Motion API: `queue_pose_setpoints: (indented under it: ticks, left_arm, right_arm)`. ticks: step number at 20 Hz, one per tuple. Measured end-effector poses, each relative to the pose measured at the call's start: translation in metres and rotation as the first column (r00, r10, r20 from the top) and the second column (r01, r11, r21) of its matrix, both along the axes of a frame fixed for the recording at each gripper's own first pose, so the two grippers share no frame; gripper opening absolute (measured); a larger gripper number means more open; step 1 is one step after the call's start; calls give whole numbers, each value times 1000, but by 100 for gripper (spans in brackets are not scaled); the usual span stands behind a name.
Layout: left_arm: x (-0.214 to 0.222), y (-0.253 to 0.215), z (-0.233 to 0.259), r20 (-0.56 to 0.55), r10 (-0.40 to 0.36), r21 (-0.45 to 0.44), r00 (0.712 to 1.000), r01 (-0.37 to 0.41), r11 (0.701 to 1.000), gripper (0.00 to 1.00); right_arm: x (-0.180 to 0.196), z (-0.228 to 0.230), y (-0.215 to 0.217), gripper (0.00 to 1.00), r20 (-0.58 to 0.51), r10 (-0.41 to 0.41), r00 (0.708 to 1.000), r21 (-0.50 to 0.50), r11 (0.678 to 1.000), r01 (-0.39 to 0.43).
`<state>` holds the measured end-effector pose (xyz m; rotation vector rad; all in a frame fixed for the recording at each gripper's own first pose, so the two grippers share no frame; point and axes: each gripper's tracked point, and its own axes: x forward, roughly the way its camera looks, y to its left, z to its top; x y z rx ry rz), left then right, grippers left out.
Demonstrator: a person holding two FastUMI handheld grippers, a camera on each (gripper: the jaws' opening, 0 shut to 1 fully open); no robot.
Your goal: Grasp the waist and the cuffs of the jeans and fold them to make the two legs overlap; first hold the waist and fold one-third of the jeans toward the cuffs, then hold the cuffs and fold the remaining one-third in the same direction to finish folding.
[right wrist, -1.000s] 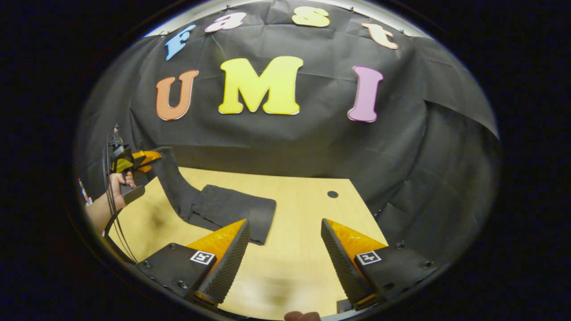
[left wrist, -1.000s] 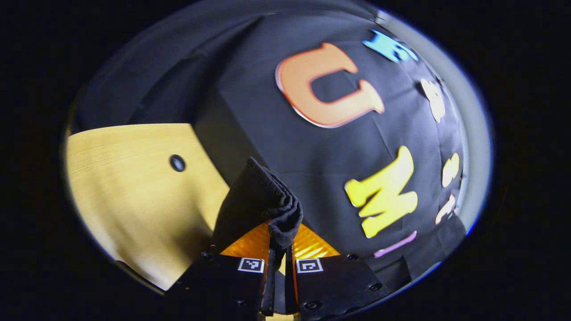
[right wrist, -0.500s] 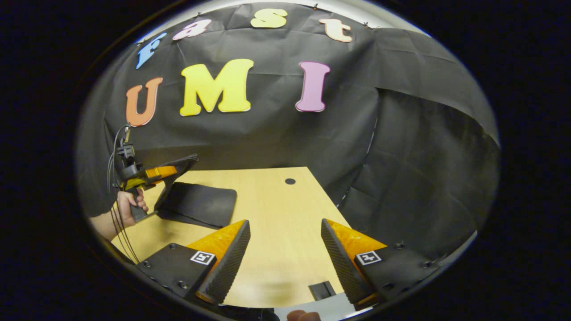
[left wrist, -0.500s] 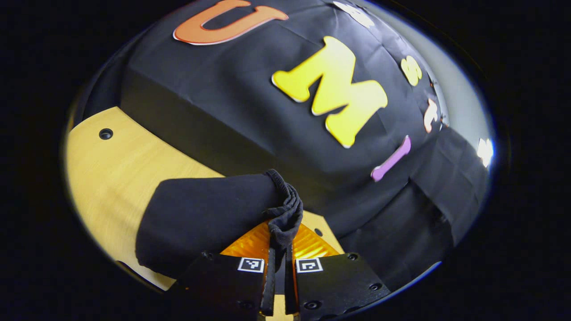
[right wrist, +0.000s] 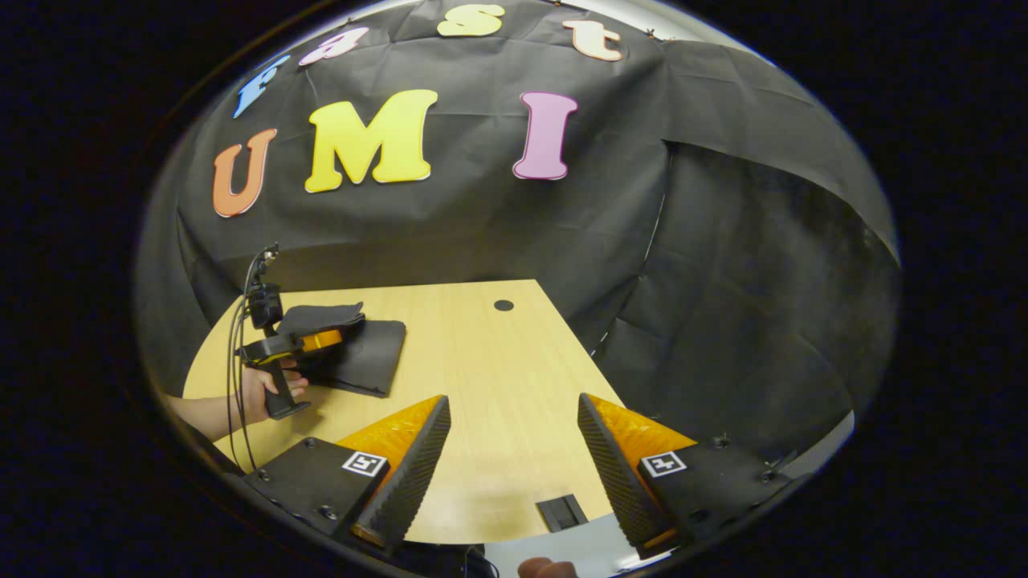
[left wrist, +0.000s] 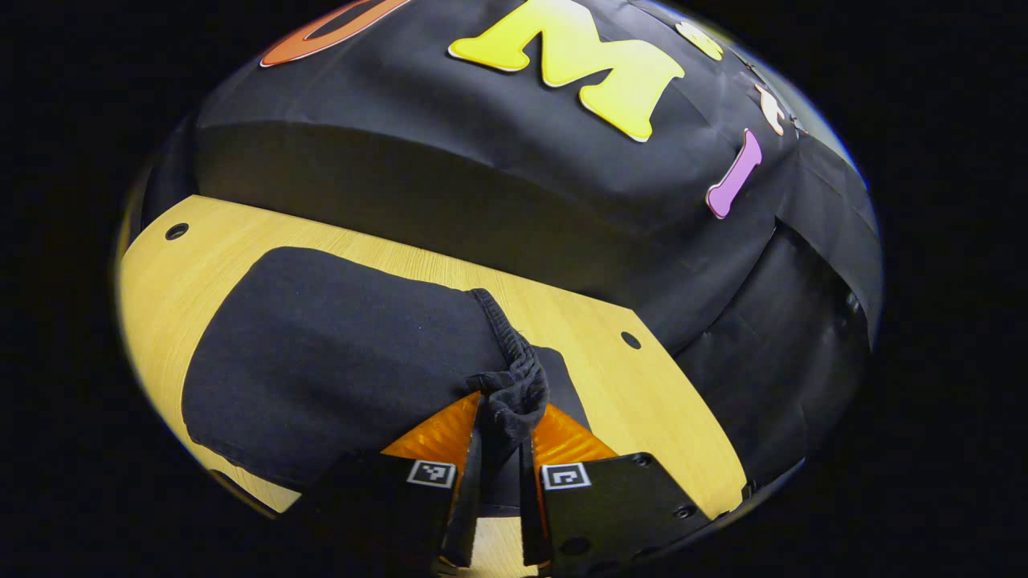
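I've got the left tool [left wrist: 499,474] clenched on the bunched cuff hem of the jeans [left wrist: 337,361], whose folded stack spreads left of it across the desk [right wrist: 482,361], while my right tool [right wrist: 514,449] hangs released, well apart at lower centre.

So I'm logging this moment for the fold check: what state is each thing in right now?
jeans: folded on the table, one end pinched and held.
left gripper: shut on the jeans.
right gripper: open, holding nothing, above the table.
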<state>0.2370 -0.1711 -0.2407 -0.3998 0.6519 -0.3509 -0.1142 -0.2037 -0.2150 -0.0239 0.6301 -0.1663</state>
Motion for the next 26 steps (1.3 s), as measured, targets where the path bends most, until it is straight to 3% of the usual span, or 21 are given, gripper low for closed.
queue_pose_setpoints:
  ticks: [1, 5, 6, 11, 15, 17, 23, 26]
  left_arm:
    - [0, 0, -6, -4, -4, 17, 1000, 4, 1000, 29]
    - [-9, -4, -15, -26, -25, 92, 999, 27, 995, 65]
    - [-11, -4, -15, -23, -27, 109, 999, 29, 994, 89]
    - [-12, 10, 36, 86, -54, 167, 995, 39, 985, 91]
    - [-4, 59, 107, 245, 3, 273, 970, -71, 959, 91]
    - [-6, 88, 156, 326, 56, 267, 944, -149, 952, 99]
    - [-32, 157, 291, 508, 183, 206, 842, -325, 923, 99]
    - [-56, 169, 341, 556, 224, 190, 800, -385, 903, 99]
  right_arm:
    - [1, 0, 1, 98, -1, 4, 1000, 5, 1000, -4]
    - [6, 0, 4, 99, 2, 18, 1000, 16, 1000, -18]
    - [9, 0, 5, 99, 4, 26, 1000, 18, 1000, -26]
    - [42, 6, 31, 99, 38, 60, 997, 36, 997, -61]
    - [64, 23, 56, 99, 98, 105, 990, 59, 992, -111]
    - [82, 46, 75, 98, 170, 131, 977, 69, 987, -144]
    - [123, 120, 152, 99, 401, 248, 882, 42, 957, -288]
    - [129, 152, 186, 99, 485, 273, 831, 55, 938, -341]
